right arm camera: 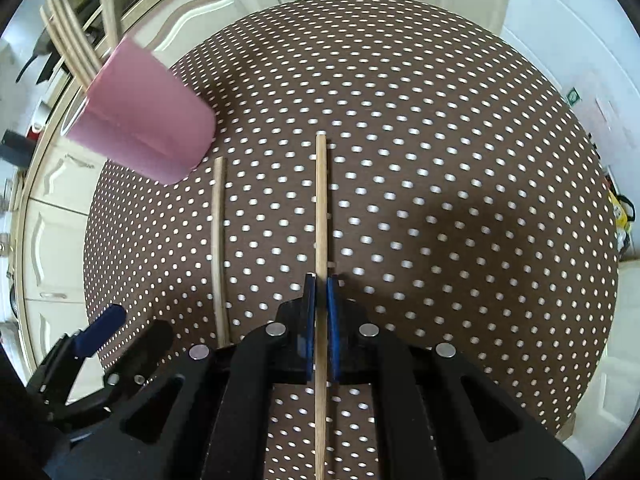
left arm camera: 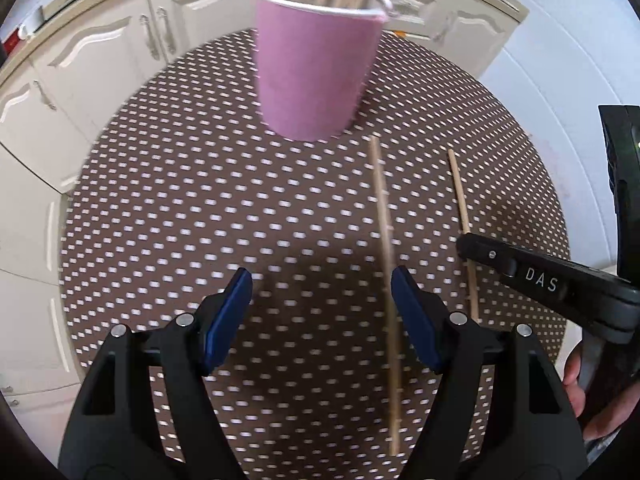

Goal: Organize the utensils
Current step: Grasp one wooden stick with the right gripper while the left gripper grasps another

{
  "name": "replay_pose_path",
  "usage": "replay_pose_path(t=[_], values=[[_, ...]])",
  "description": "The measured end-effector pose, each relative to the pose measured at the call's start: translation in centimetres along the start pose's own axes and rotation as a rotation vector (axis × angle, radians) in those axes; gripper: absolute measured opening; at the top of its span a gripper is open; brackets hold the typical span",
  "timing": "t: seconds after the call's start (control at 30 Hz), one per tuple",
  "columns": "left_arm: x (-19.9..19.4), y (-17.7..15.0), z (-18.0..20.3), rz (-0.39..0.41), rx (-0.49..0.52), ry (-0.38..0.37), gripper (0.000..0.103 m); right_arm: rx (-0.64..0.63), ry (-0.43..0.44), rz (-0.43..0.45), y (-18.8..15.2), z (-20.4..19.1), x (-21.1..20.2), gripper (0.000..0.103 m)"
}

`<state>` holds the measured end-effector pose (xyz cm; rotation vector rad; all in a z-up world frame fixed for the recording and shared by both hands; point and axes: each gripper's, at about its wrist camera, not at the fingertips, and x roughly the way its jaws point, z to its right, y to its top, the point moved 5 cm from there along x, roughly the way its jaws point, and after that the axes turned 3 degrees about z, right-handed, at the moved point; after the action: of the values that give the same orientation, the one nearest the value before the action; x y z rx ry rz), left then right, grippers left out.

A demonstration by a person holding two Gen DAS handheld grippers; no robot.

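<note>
Pick-up step: right gripper [right arm camera: 321, 280] jaws clenched on one wooden stick [right arm camera: 321, 200], second stick [right arm camera: 218, 240] lying on dotted surface [right arm camera: 440, 140] near left gripper [left arm camera: 322, 280], jaws released; next, carry stick to pink cup [right arm camera: 148, 128].

A pink cup [left arm camera: 316, 76] is showing against a brown, white-dotted tablecloth [left arm camera: 200, 208], pale wooden chopsticks [right arm camera: 321, 208] contrasting with black grippers' blue pads [left arm camera: 412, 320].

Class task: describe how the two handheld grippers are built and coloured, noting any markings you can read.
Both the left gripper and right gripper have black plastic frames, silver round pivot bolts and blue pads lining the fingers. Seen from the left wrist, the right gripper's black arm carries white letters "DAS".
</note>
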<state>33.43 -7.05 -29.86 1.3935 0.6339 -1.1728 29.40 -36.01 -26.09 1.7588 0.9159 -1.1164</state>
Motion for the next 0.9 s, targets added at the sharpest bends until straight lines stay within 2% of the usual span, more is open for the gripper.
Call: replay_pose_path(t=[0.13, 0.3, 0.33, 0.4, 0.47, 0.5, 0.53, 0.63, 0.9], values=[[1.3, 0.2, 1.7, -0.036, 0.005, 0.006, 0.071, 0.011, 0.008, -0.002, 0.0, 1.8, -1.3, 0.005], [2.8, 0.4, 3.0, -0.06, 0.006, 0.065, 0.069, 0.019, 0.023, -0.007, -1.5, 3.8, -2.7, 0.005], [3.1, 0.7, 3.3, -0.054, -0.004, 0.078, 0.054, 0.021, 0.026, -0.012, -1.8, 4.7, -3.6, 0.005], [3.7, 0.9, 3.7, -0.063, -0.029, 0.093, 0.034, 0.024, 0.036, -0.013, -2.4, 5.6, -3.7, 0.005], [4.0, 1.1, 4.2, -0.054, -0.028, 0.128, 0.03, 0.021, 0.046, -0.015, -2.8, 5.9, -2.6, 0.005], [4.1, 1.2, 4.4, -0.049, -0.024, 0.133, 0.021, 0.019, 0.051, -0.015, -2.8, 5.9, -2.6, 0.005], [4.1, 1.4, 4.6, -0.047, -0.028, 0.129, 0.007, 0.017, 0.057, -0.014, -2.6, 5.7, -2.8, 0.005], [4.2, 1.6, 4.6, -0.064, -0.071, 0.108, 0.006, 0.011, 0.076, -0.007, -2.5, 5.7, -3.2, 0.005], [2.3, 1.8, 4.0, -0.042, -0.097, 0.118, 0.006, -0.006, 0.104, 0.023, -1.3, 4.7, -5.0, 0.005]])
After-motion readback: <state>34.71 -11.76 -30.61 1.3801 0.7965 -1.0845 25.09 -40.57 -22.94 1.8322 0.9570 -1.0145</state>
